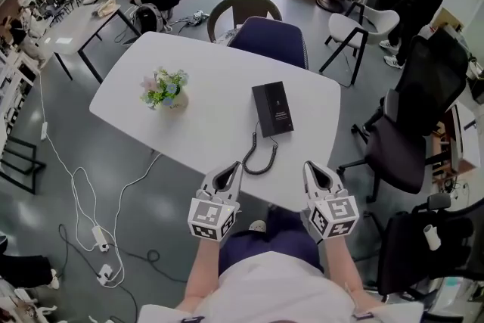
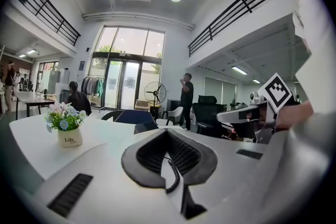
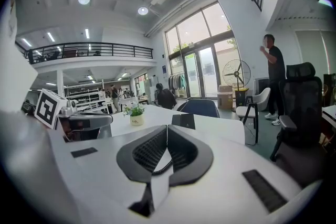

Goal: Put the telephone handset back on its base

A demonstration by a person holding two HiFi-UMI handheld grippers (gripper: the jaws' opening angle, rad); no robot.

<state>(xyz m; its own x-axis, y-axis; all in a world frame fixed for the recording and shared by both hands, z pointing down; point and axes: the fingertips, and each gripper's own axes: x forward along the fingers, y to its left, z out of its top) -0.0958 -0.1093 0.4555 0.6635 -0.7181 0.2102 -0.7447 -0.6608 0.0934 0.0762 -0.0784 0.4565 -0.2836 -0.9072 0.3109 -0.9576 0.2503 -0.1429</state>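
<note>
Grippers were both shut, tips meeting on nothing. Your left gripper (image 1: 236, 169) and right gripper (image 1: 309, 169) hovered side by side at the near edge of the white table (image 1: 212, 79). The black telephone (image 1: 272, 108) lay flat ahead of you, right of the table's middle. Its coiled cord (image 1: 257, 172) looped back toward you. Handset and base could not be told apart. A flower pot (image 1: 165, 91) stood to the left.
</note>
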